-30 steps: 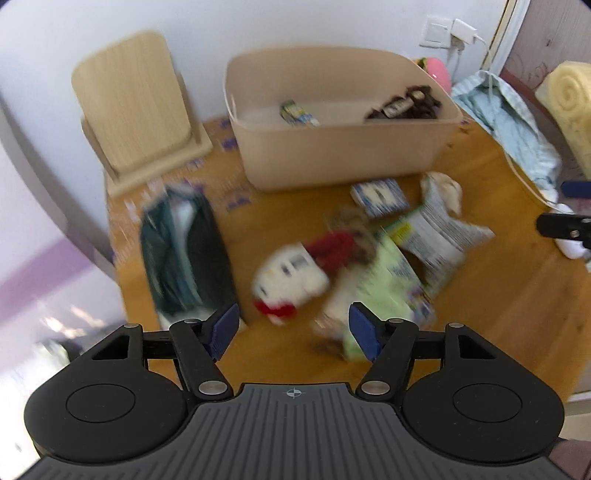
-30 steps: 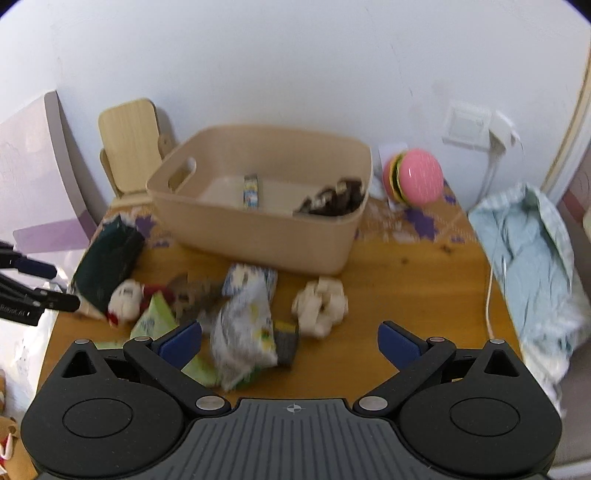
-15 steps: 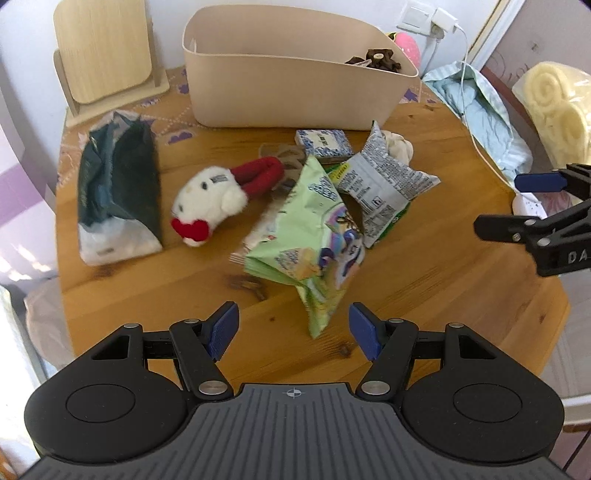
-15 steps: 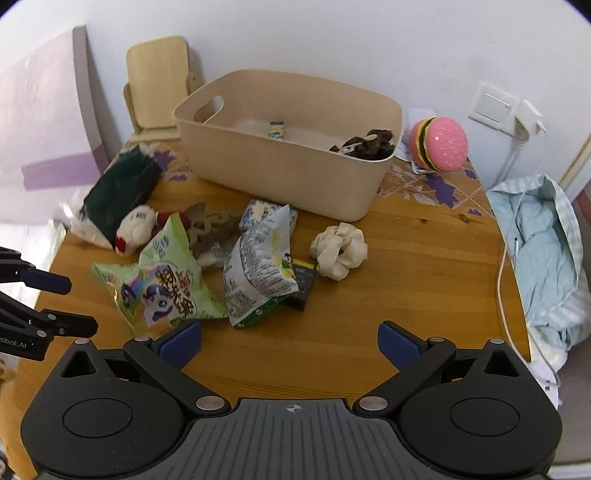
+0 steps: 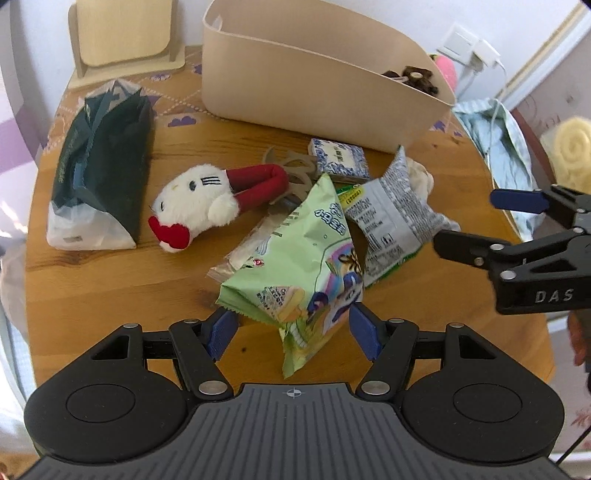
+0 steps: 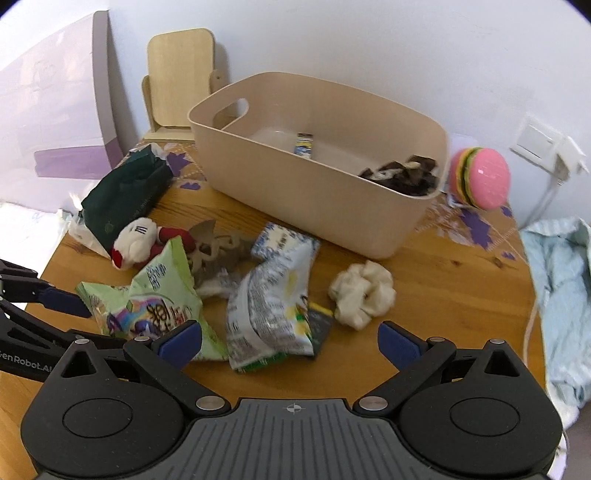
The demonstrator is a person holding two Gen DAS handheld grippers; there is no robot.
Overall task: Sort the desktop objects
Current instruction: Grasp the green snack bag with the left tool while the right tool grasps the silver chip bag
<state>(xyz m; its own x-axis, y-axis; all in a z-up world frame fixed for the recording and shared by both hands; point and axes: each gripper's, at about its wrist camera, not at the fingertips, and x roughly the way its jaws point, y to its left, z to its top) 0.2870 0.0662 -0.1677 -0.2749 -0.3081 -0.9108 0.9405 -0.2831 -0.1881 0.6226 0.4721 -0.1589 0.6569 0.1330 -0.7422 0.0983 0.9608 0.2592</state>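
Note:
A beige bin (image 5: 310, 88) (image 6: 317, 192) stands at the back of the round wooden table (image 5: 110, 288) and holds a dark bundle (image 6: 402, 171) and a small packet (image 6: 303, 144). In front lie a green snack bag (image 5: 295, 269) (image 6: 155, 295), a silver snack bag (image 5: 391, 218) (image 6: 269, 306), a white plush (image 5: 199, 203) (image 6: 136, 240), a blue-white packet (image 5: 338, 157), a dark green tissue pack (image 5: 99, 166) (image 6: 125, 188) and a cream cloth ball (image 6: 362, 291). My left gripper (image 5: 293, 328) is open, its pads either side of the green bag's near end. My right gripper (image 6: 290, 341) is open above the silver bag's near edge.
A wooden stand (image 5: 122, 33) (image 6: 181, 77) sits at the back left. A pink burger toy (image 6: 480, 179) rests right of the bin. A pale blue cloth (image 6: 557, 295) hangs off the table's right side, with a cable and wall socket (image 6: 543, 147) behind.
Both grippers have come lower and closer to the pile. The green bag now sits between my left gripper's pads. Both stay open.

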